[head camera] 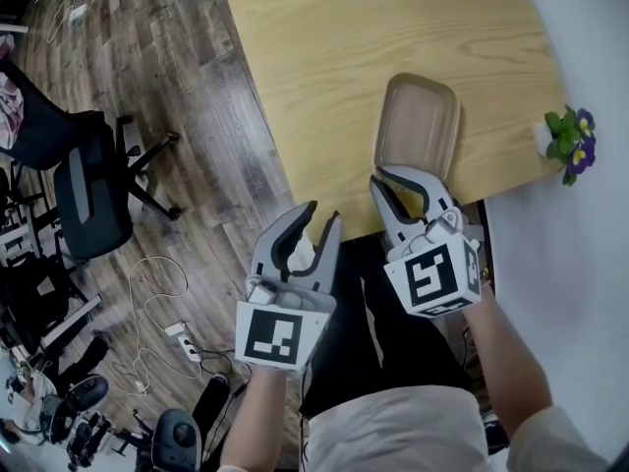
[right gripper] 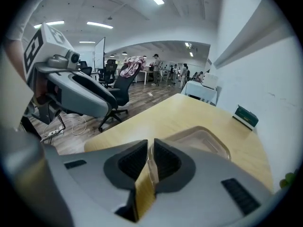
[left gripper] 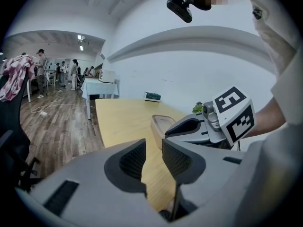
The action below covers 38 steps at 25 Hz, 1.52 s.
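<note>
Wooden table [head camera: 344,47] edge: right gripper [head camera: 403,178] pinches clear plastic container [head camera: 418,121] by its thin near rim, seemingly for purchase; left gripper [head camera: 324,212] hovers empty, jaws slightly parted.

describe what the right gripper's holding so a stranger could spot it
Find the wooden table, then its near edge beside the flowers. The tub there is shallow and rounded-rectangular. Unlike its neighbours it is clear plastic, its rim pinched by the right gripper.

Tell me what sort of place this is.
Probably an open-plan office or lab: swivel chairs stand on a wood floor, a long table bears a tray, and people stand among more tables farther back.
</note>
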Available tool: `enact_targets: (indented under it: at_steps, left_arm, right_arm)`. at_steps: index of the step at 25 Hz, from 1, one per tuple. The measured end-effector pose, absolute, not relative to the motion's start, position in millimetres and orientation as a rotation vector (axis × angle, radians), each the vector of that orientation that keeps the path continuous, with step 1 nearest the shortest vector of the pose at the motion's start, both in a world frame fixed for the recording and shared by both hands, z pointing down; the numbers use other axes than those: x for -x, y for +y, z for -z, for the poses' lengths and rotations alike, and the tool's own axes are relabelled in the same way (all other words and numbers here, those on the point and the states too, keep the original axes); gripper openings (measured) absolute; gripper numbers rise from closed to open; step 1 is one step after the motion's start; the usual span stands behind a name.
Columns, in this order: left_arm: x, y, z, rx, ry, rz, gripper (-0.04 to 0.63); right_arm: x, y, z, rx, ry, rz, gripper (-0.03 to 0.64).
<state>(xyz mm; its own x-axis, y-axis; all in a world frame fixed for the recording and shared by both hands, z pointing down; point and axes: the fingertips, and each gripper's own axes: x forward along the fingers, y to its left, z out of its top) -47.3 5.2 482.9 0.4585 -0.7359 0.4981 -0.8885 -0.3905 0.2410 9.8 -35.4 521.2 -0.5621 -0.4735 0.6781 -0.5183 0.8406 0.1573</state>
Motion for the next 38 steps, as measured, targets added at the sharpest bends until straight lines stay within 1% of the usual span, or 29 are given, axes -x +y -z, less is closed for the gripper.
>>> enact_targets:
  at_steps: [7, 14, 26, 38]
  left_arm:
    - [42.7, 4.3, -481.8, -2.235, -1.371, -0.428, 0.106]
    - [39.6, 1.4, -480.3, -2.238, -1.353, -0.426, 0.106]
    - [26.4, -15.9, -487.8, -2.281, -1.254, -0.443, 0.106]
    - [8.2, -30.0, -505.3, -2.334, -1.086, -0.390, 0.106]
  right_arm:
    - [-12.8, -34.7, -520.5, -0.684, -2.308, -0.182, 0.037]
    - [-14.0, -37.6, -513.8, -0.659, -2.360, -0.392, 0.025]
    - [-15.9, -39.7, -508.3, -0.642, -2.391, -0.632, 0.023]
    - [-11.2, -34.0, -502.1, -0.597, -2.405, -0.763, 0.023]
